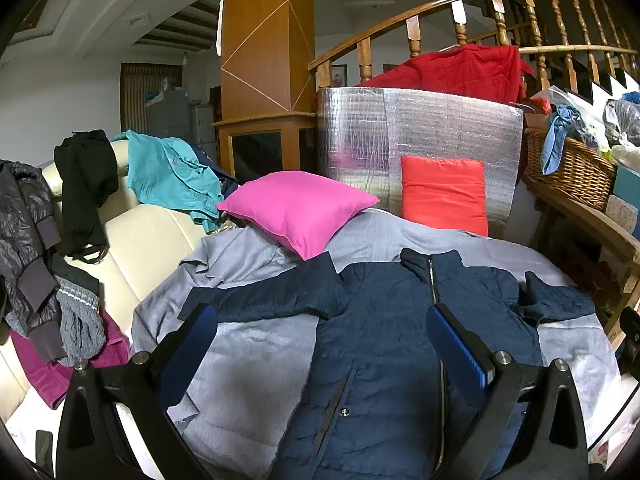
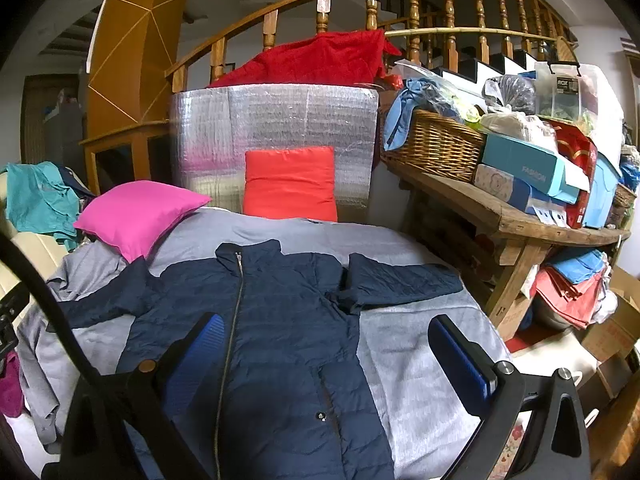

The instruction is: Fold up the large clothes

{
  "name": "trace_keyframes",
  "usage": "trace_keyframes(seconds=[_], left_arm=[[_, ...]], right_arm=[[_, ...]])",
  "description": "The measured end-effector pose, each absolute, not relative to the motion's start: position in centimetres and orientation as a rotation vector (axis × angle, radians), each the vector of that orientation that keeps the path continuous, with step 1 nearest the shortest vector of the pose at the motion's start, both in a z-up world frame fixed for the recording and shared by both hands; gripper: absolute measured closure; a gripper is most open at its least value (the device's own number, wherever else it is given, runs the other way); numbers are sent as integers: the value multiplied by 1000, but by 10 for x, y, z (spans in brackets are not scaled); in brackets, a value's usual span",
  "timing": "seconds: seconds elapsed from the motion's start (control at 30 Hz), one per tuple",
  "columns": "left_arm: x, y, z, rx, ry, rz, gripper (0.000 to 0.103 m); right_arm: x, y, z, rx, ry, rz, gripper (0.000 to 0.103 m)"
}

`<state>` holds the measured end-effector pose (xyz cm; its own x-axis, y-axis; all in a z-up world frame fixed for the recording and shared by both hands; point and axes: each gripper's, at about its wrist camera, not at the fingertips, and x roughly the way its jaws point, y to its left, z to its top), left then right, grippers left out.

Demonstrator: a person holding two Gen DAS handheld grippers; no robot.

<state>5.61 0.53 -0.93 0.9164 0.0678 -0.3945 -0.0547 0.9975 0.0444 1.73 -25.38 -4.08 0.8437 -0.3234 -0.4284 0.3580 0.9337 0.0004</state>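
Lying centre frame, zipped: navy jacket (image 1: pixel 380 320), sleeves spread, on grey sheet (image 1: pixel 256 344); both grippers' jaws spread, empty.

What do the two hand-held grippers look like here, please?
Both look alike. The left hand-held gripper and right hand-held gripper each have a black angular frame, silver bolts at the joints and two fingers faced with ribbed blue pads. A black cable curves past the right one.

Navy quilted jacket (image 1: pixel 384 344) — grey sheet (image 1: pixel 248 360), pink pillow (image 1: pixel 298 210).
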Motion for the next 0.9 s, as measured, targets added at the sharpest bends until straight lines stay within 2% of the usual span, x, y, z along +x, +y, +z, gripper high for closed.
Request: trace_keyframes(seconds=[0.53, 0.9], left_arm=[[91, -4, -21, 28, 421, 68, 0], [178, -33, -59, 2, 468, 110, 0]], right_arm=[[53, -264, -53, 83, 472, -380, 0], [118, -287, -81, 77, 533, -425, 0]])
